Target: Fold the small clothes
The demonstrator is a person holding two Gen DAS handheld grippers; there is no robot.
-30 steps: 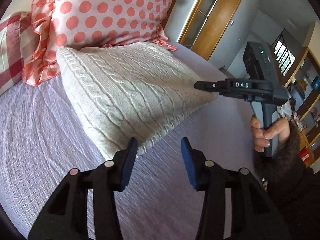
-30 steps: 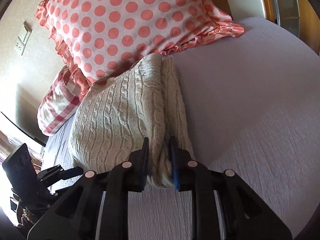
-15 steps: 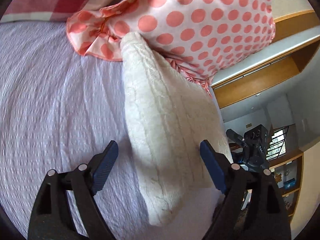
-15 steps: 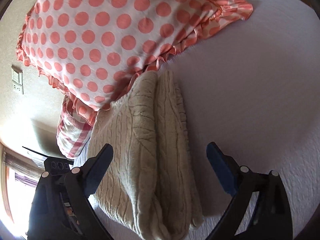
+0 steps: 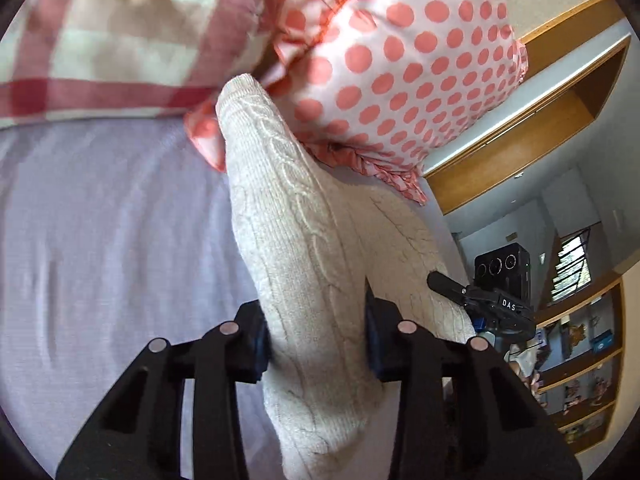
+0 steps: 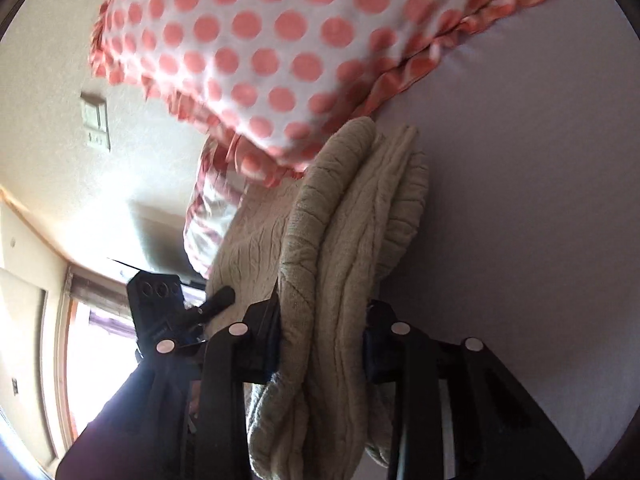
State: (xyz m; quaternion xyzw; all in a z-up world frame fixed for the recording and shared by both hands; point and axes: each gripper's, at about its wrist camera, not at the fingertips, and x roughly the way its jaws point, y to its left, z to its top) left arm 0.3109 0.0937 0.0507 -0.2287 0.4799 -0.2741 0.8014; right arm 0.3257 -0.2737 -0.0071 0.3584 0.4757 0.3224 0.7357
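Left wrist view: the left gripper point(image 5: 316, 340) is closed on one end of the folded cream sweater point(image 5: 296, 240), a pad pressing each side of the thick knit bundle. The sweater runs away from the jaws across the lilac bedspread point(image 5: 100, 240), and its far end touches the dotted pillow point(image 5: 400, 72). A checked pillow point(image 5: 120, 40) lies to the left of the dotted one. At the right, the right gripper point(image 5: 444, 284) shows at the sweater's other edge, with shelves point(image 5: 580, 368) behind it.

Right wrist view: the right gripper point(image 6: 320, 340) clamps the stacked folds of the sweater point(image 6: 344, 240) in the same way, layers bulging between the pads. The dotted pillow point(image 6: 260, 48) overhangs the sweater's far end, crowding it. Bedspread point(image 6: 520, 200) fills the right side. The left gripper point(image 6: 216, 304) sits to the left against the knit, before a bright window point(image 6: 92, 360) and a wall switch point(image 6: 96, 120).
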